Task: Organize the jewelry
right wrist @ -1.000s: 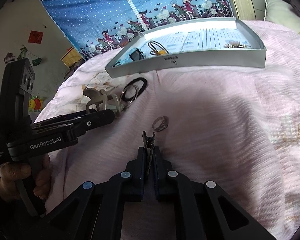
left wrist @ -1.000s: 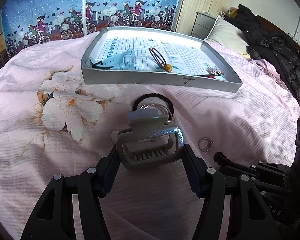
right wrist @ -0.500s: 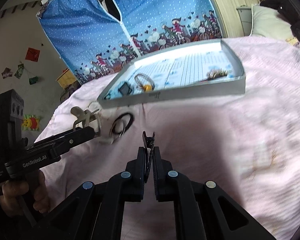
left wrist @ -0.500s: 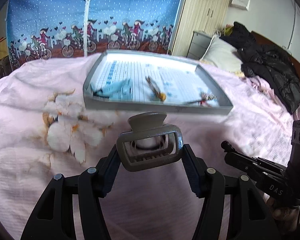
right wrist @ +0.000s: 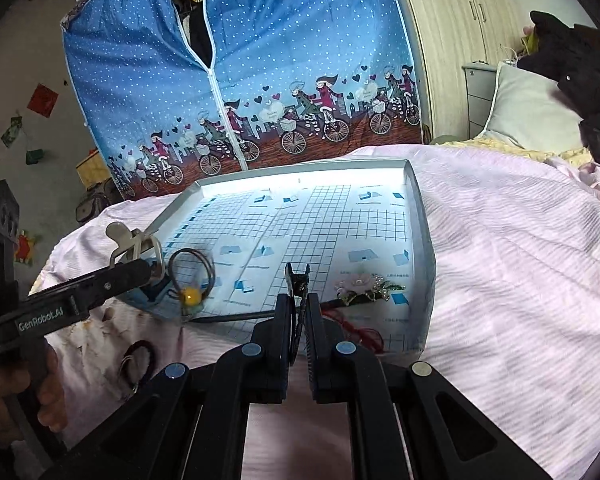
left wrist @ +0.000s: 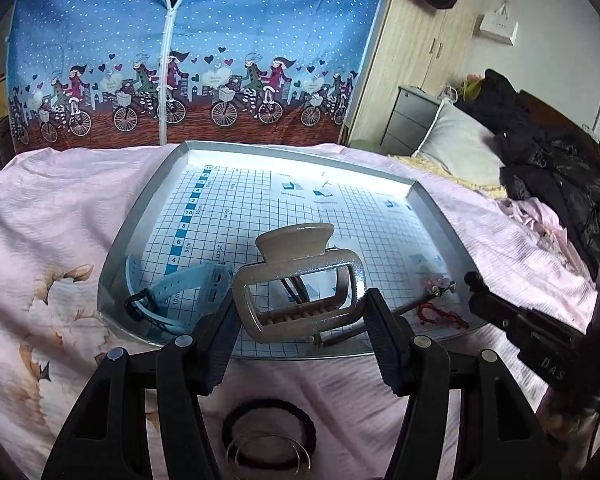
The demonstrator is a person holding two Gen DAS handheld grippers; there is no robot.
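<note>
Left gripper (left wrist: pixel 300 320), fingers spread wide, clamps a beige plastic claw hair clip (left wrist: pixel 300 276) by its sides, held over the near edge of the shallow grey grid-lined tray (left wrist: pixel 140 216). Right gripper (right wrist: pixel 298 320), nearly closed, pinches a small dark clip (right wrist: pixel 297 280). A black elastic hair band (left wrist: pixel 268 436) lies on the pink bedspread (left wrist: pixel 60 208) at 6 o'clock of the tray.

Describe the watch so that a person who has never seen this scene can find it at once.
On the pink bedspread lies a shallow silver tray with a blue grid lining. The watch lies on its side in the tray's near left corner, beside the claw clip held in the left gripper. It alone in the tray is pale blue, with a perforated strap.
</note>
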